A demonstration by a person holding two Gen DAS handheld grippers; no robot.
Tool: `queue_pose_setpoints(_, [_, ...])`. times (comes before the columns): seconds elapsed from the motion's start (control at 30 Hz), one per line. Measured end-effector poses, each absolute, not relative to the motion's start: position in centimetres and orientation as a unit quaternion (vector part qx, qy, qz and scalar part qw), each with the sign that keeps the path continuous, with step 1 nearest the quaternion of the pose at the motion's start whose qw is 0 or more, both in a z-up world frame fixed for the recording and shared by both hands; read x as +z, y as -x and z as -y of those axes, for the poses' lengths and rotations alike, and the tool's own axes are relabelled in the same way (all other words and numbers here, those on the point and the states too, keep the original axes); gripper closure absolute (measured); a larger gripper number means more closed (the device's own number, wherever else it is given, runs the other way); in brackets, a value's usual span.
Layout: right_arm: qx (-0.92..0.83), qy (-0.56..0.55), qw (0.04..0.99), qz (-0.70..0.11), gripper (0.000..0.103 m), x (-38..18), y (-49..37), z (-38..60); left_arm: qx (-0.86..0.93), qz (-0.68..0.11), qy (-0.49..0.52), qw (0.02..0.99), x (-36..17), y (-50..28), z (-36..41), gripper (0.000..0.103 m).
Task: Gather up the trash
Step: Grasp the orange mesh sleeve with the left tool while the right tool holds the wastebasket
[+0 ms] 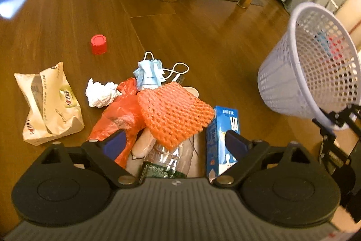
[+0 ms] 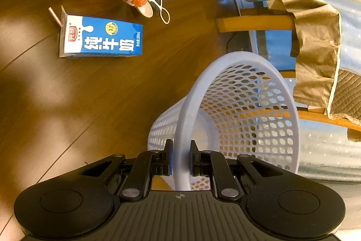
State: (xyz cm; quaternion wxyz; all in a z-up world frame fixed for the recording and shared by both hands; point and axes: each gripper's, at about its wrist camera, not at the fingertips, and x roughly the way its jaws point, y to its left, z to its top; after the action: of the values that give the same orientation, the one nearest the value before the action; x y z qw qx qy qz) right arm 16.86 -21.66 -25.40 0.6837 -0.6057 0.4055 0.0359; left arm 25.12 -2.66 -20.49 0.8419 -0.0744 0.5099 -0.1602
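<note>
My right gripper (image 2: 180, 157) clamps the rim of the tilted white basket (image 2: 237, 110). My left gripper (image 1: 176, 141) hangs with jaws spread, unloaded, over the floor trash: orange foam net (image 1: 173, 110), clear bottle (image 1: 167, 157), blue milk carton (image 1: 222, 128).

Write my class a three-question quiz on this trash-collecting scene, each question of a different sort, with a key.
1. True or false: the right tongs are shut on the rim of the white mesh wastebasket.
2. What lies on top of the clear plastic bottle? A) orange foam net B) milk carton C) red bottle cap
3. Fill in: the left tongs stand ____ above the pile.

Key: 1 true; 2 A; 3 open.
</note>
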Motion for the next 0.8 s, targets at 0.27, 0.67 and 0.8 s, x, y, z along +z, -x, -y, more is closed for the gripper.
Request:
queue_pose_setpoints(0.27, [0.035, 0.625, 0.670, -0.399, 0.093, -26.5, -16.6, 21.8, -0.165, -0.532, 0.110, 0.823, -22.8, -27.2, 2.4, 0.030])
queue_pose_setpoints(0.67, [0.029, 0.617, 0.673, -0.407, 0.093, -26.6, -17.6, 21.7, -0.155, -0.550, 0.125, 0.811, -24.3, -28.3, 2.8, 0.061])
queue_pose_setpoints(0.8, [0.029, 0.611, 0.676, -0.410, 0.093, -26.4, -17.8, 21.7, -0.153, -0.552, 0.121, 0.811, -24.3, -28.2, 2.7, 0.083])
